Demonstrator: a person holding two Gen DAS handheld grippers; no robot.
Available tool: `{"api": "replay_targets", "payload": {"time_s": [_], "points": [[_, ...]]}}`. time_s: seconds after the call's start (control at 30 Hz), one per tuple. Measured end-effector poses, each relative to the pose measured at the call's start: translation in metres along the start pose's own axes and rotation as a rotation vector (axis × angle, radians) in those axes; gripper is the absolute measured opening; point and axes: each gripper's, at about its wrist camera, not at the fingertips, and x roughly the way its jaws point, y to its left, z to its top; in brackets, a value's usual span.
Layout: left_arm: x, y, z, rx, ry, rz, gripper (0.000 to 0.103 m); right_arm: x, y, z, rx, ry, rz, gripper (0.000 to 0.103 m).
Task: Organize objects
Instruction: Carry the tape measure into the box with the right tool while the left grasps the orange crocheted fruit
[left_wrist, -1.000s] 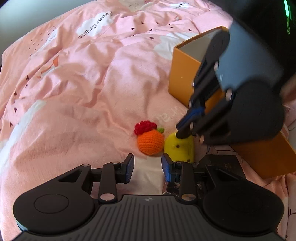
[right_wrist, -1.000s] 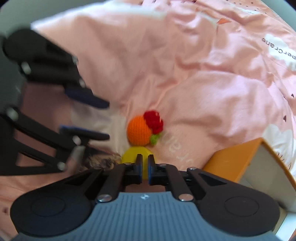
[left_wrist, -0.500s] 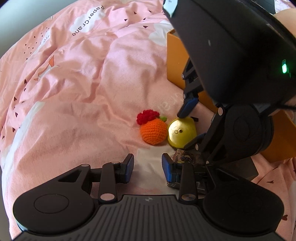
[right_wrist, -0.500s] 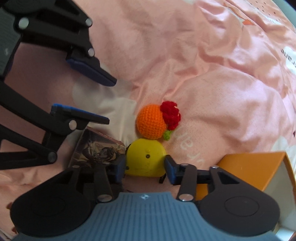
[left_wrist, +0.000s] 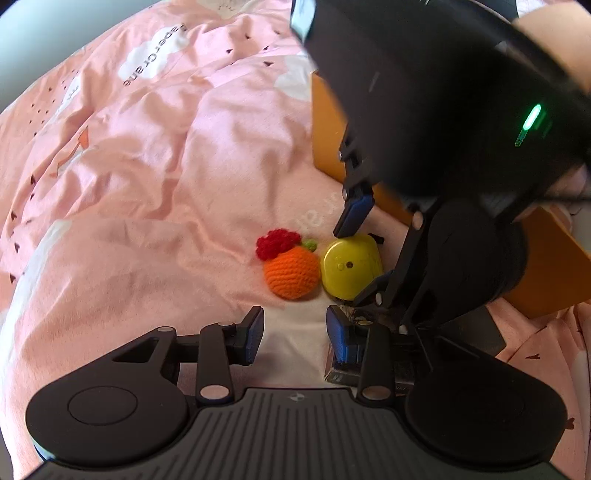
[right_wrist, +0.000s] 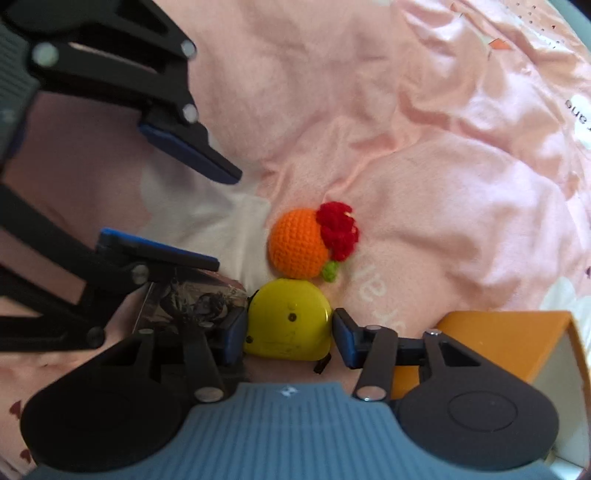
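Two fingers (right_wrist: 341, 338) flanking tape measure (right_wrist: 288, 319) (touching, perhaps)

Rumpled pink bedsheet (left_wrist: 155, 192) with white cloud prints and small dark specks, under bright daylight.

A yellow tape measure (right_wrist: 290, 321) lies flat on the pink bedsheet (right_wrist: 461, 206), its round screw-marked face up. Touching its far edge is a crocheted orange (right_wrist: 297, 243) with a red flower and a small green leaf. A dark printed card box (right_wrist: 192, 299) lies just left of the tape measure. An open orange cardboard box (right_wrist: 506, 339) stands to the right.
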Motion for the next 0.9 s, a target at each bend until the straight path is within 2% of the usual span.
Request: {"api": "replay_targets", "payload": {"time_s": [0.27, 0.33, 0.4, 0.5, 0.7, 0.9], "points": [[-0.010, -0.005, 0.012, 0.079, 0.002, 0.030, 0.045, -0.065, -0.008, -0.010, -0.002, -0.124, -0.015, 0.052], [-0.010, -0.005, 0.016, 0.077, 0.003, 0.037, 0.047, -0.082, -0.009, -0.014, 0.005, -0.162, -0.020, 0.052], [-0.007, -0.005, 0.020, 0.063, 0.004, 0.038, 0.054, -0.100, -0.011, -0.020, 0.012, -0.197, -0.027, 0.052], [0.001, -0.007, 0.024, 0.034, 0.018, 0.043, 0.055, -0.121, -0.015, -0.033, 0.024, -0.230, -0.062, 0.052], [0.021, -0.011, 0.030, -0.045, 0.042, 0.076, 0.057, -0.140, -0.031, -0.066, 0.092, -0.230, -0.145, 0.052], [0.041, -0.006, 0.035, -0.088, 0.073, 0.092, 0.060, -0.138, -0.061, -0.113, 0.191, -0.147, -0.185, 0.052]]}}
